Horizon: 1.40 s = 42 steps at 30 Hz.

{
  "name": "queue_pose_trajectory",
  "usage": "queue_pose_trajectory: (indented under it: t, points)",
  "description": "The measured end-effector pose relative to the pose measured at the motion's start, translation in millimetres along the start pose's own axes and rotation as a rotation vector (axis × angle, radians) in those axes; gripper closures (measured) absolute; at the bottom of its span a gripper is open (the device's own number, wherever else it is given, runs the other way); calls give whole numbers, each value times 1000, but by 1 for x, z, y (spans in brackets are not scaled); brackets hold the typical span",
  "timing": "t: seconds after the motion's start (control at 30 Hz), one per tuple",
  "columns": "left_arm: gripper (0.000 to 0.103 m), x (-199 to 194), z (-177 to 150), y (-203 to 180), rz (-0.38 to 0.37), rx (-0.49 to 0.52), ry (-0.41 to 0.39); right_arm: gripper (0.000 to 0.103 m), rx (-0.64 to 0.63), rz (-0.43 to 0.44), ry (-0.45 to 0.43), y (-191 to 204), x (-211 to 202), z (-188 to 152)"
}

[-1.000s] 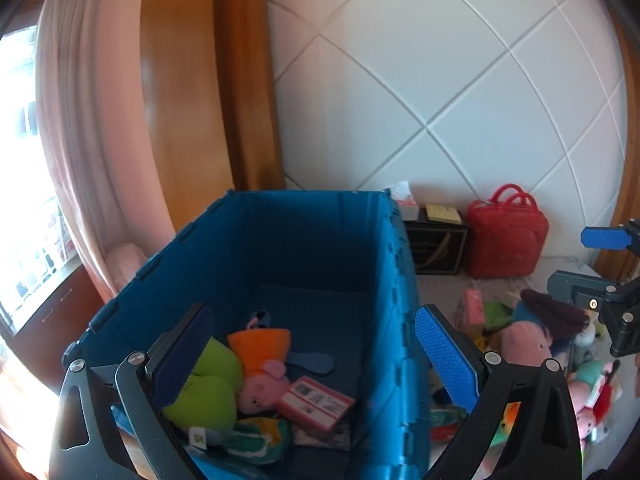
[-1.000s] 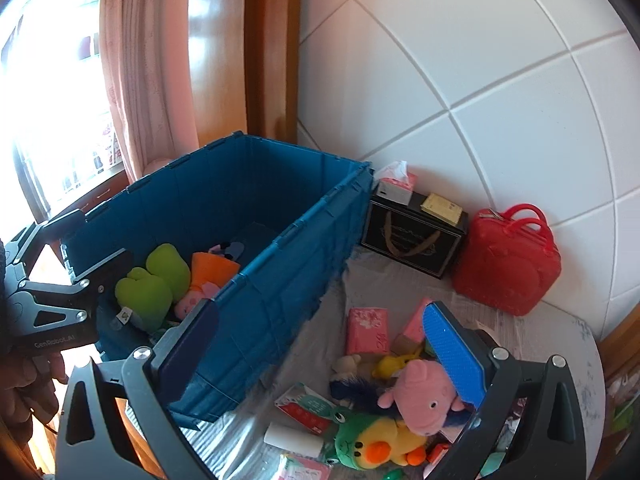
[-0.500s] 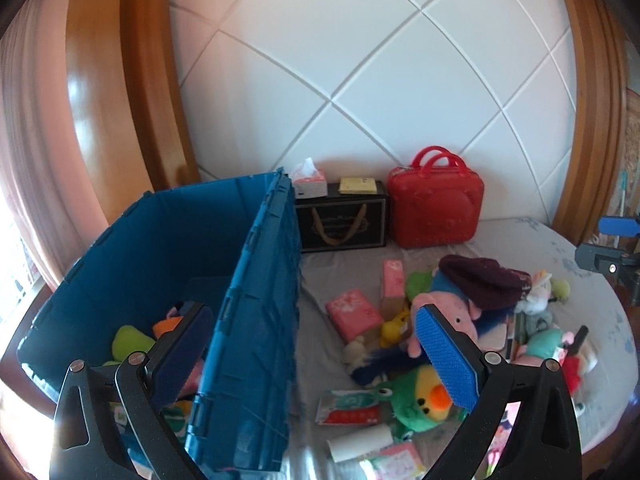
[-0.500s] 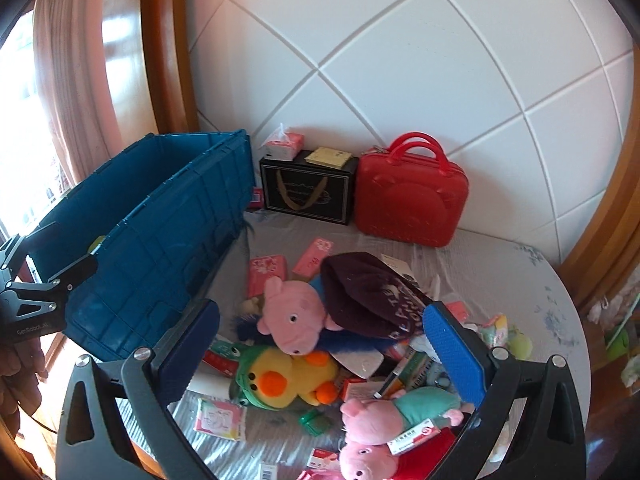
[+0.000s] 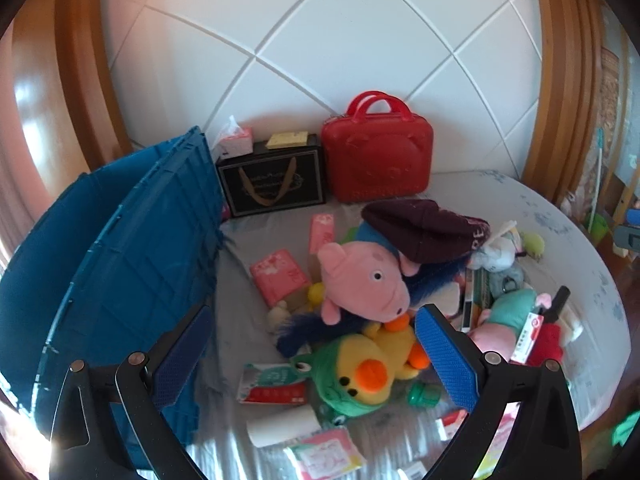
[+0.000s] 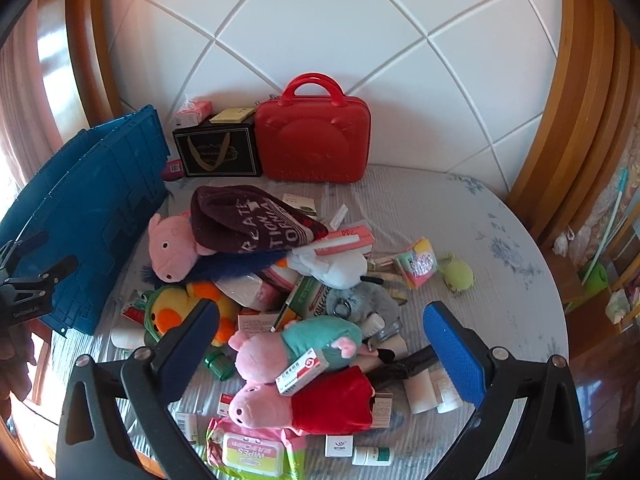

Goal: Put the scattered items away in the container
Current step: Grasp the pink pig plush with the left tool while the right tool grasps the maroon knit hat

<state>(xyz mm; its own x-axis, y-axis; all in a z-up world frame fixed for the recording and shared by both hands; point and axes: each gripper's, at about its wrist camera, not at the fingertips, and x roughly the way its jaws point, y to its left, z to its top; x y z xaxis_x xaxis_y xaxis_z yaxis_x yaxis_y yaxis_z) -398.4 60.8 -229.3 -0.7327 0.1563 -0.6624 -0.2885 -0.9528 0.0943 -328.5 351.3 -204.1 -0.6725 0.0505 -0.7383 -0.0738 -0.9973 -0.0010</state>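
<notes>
A blue crate [image 5: 120, 248] stands at the left of the bed; it also shows in the right wrist view [image 6: 92, 200]. A heap of toys and packets lies beside it: a big pink pig plush [image 5: 362, 280], a yellow-and-green duck plush [image 5: 360, 372], a maroon hat [image 6: 248, 220], a pig in teal [image 6: 304, 340] and a pig in red [image 6: 312, 404]. My left gripper [image 5: 316, 356] is open and empty above the duck. My right gripper [image 6: 320, 344] is open and empty above the two small pigs.
A red case [image 5: 378, 160] and a black gift bag [image 5: 272, 184] with a tissue box on top stand against the white padded wall. A wipes pack [image 6: 252, 452] lies at the near edge. The bed's rounded edge [image 6: 552, 320] drops off at the right.
Both grippers have swung right, from over the crate to over the heap of toys. Both stay open and empty.
</notes>
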Motion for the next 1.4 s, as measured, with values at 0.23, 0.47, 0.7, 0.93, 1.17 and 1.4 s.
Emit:
queue_pose_trajectory:
  t: [0.23,0.47,0.7,0.93,1.17,1.4]
  points:
    - [1,53,2,-34,-42,40,20,0,32,-11,38,-35,13,-16]
    - [1,97,18,-48,-39,74,37,0,44,1,69,-57,35,-17]
    - [1,125,11,-42,-28,112,85,0,-93,100,50,-2,85,24]
    - [1,144,2,-29,-56,96,109,0,-232,186,37,69,144,61]
    - [1,167,-1,-22,-105,84,141,0,-358,167,143,109,215,65]
    - [1,199,-8,-37,-96,116,225,0,-374,182,220,117,247,57]
